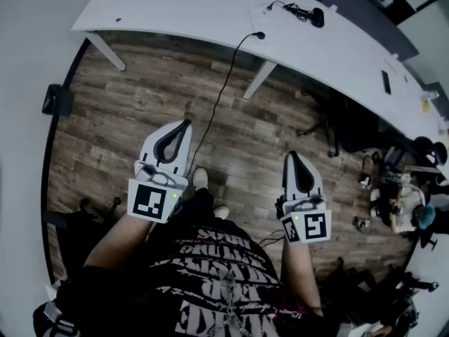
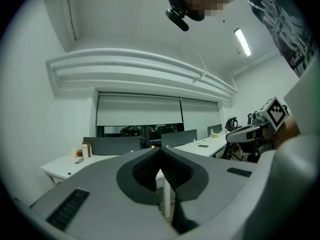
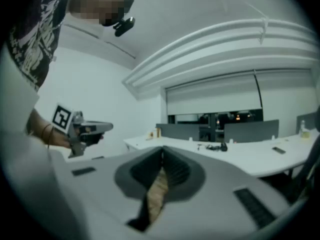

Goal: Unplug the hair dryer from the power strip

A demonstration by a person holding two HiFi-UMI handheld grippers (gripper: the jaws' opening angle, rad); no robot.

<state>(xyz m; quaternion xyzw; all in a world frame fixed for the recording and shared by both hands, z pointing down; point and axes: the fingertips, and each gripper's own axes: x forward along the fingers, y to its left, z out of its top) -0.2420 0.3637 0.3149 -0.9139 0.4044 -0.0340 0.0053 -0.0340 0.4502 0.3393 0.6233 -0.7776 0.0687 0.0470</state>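
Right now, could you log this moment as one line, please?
left gripper shut, empty | right gripper shut, empty | both short of table | hair dryer untouched

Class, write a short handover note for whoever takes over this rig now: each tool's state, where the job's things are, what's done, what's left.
Left tool: shut, empty, level above the wooden floor.
Right tool: shut, empty, beside it.
Things: a black corded item, possibly the hair dryer, lies on the white desk ahead; a black cable hangs from the desk to the floor. No power strip can be made out.
Done: nothing; neither tool is at the desk.
Left: find the strip, pull the plug.
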